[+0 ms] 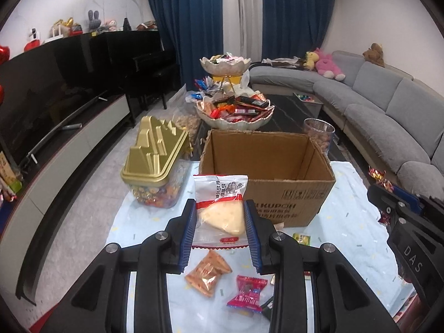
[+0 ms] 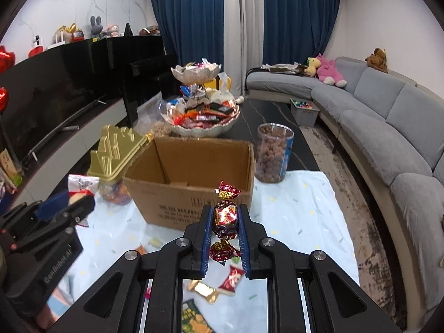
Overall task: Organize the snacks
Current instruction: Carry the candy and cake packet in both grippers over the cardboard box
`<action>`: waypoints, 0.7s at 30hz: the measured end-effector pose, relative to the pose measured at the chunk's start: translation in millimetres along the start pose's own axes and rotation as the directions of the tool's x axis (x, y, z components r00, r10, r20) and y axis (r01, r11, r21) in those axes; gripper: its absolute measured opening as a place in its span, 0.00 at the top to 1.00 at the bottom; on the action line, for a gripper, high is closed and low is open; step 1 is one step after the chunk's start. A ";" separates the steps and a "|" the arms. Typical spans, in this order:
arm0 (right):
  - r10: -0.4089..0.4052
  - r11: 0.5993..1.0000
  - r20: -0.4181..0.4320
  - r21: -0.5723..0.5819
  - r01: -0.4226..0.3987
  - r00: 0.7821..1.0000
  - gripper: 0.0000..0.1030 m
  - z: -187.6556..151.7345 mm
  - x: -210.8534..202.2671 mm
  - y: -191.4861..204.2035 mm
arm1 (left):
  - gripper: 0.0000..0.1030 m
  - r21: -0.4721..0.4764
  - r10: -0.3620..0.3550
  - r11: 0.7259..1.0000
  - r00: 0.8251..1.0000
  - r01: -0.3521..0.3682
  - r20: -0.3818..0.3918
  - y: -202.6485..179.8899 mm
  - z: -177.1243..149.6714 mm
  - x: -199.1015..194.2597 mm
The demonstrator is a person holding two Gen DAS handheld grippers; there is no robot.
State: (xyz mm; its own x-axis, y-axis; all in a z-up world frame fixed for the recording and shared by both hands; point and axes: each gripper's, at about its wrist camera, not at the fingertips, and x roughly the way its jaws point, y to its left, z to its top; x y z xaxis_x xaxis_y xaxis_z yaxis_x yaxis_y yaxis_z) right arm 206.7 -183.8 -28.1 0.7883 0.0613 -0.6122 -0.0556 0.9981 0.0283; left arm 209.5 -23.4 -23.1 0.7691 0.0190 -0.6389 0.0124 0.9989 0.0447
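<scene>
Above the table (image 1: 347,208) | my left tool (image 1: 220,216) is pinching the white snack packet (image 1: 219,208) | my right tool (image 2: 225,219) is pinching the foil candy (image 2: 225,216) | both are hanging before the cardboard box (image 1: 277,194).

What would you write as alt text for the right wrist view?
The right gripper is shut on a foil-wrapped candy, held above a pale blue cloth in front of an open cardboard box. The left gripper, at the left edge, holds a white snack packet.
</scene>
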 end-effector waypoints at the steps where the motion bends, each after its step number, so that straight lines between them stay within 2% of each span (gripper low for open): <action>1: 0.000 1.000 0.003 0.000 0.000 1.000 0.82 2.4 0.7 0.6 | 0.67 0.002 -0.003 1.000 1.000 0.003 0.000 -0.6 2.8 1.7; 12: 0.003 1.000 0.033 -0.002 -0.002 0.999 0.82 46.6 19.7 3.8 | 0.67 0.020 -0.024 1.000 0.999 0.024 0.023 -1.4 46.6 21.1; 21: 0.010 1.000 0.022 0.006 -0.010 1.000 0.82 77.3 46.6 5.1 | 0.67 0.037 -0.037 0.999 0.999 0.036 0.017 1.0 79.9 50.8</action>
State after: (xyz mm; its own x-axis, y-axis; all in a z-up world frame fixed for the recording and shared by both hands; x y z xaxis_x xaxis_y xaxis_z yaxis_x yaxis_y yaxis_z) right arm 290.6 -175.0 4.6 0.8013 0.0713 -0.5940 -0.0599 0.9974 0.0390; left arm 299.6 -24.8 5.8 0.7786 -0.0183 -0.6272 0.0639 0.9967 0.0503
